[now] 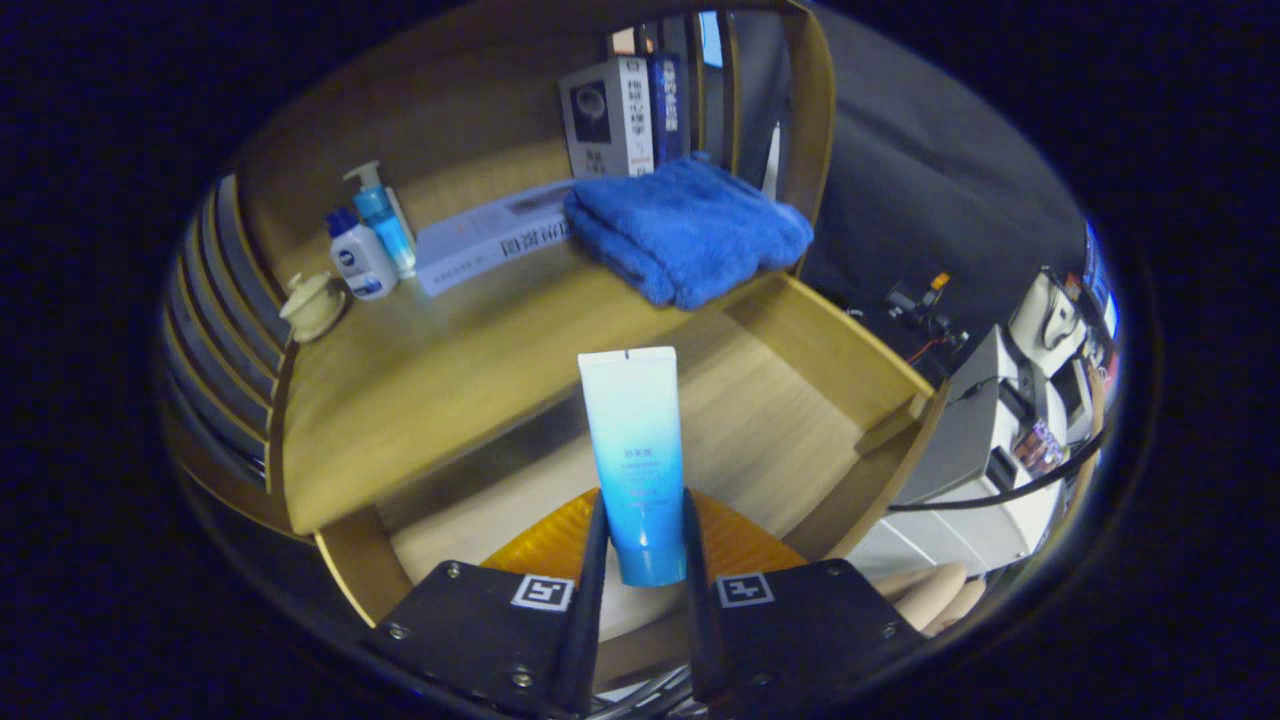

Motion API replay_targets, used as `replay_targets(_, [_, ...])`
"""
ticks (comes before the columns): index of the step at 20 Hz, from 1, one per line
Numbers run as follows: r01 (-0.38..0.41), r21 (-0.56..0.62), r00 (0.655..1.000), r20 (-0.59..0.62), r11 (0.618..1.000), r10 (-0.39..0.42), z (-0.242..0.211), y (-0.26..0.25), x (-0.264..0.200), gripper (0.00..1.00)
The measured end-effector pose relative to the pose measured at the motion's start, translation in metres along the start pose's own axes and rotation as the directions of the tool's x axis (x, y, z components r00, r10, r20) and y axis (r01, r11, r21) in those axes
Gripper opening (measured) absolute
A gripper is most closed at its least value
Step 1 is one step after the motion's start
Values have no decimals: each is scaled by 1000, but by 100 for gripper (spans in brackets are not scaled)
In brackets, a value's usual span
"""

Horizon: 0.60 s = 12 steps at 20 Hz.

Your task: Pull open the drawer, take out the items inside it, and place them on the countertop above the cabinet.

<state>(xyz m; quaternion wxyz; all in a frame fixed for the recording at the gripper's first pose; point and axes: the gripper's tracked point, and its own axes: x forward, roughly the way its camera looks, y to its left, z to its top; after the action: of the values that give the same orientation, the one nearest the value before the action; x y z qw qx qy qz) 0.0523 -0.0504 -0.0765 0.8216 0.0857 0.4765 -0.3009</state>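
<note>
My gripper is shut on a blue-and-white tube, both fingers pressing its lower, darker end; the tube stands up ahead of the fingers. Below it lies the open wooden drawer, its floor bare except for an orange ribbed item just under the fingers, partly hidden by them. Beyond the drawer is the wooden countertop. The tube hangs over the drawer, near its back edge by the countertop.
On the countertop lie a folded blue towel, a flat white box, two small bottles and a cream cup. Books stand behind. White equipment with cables sits to the right. Fingers of a hand show beside the gripper.
</note>
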Motion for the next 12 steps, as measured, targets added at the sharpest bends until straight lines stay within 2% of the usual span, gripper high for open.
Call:
replay_targets(6, [-111,-31,987,115,993,114,69,50,-8,37])
replay_targets(8, [-165,-45,979,114,985,169,80,74,3,37])
replay_targets(12, [-219,-71,971,81,973,225,91,101,27,37])
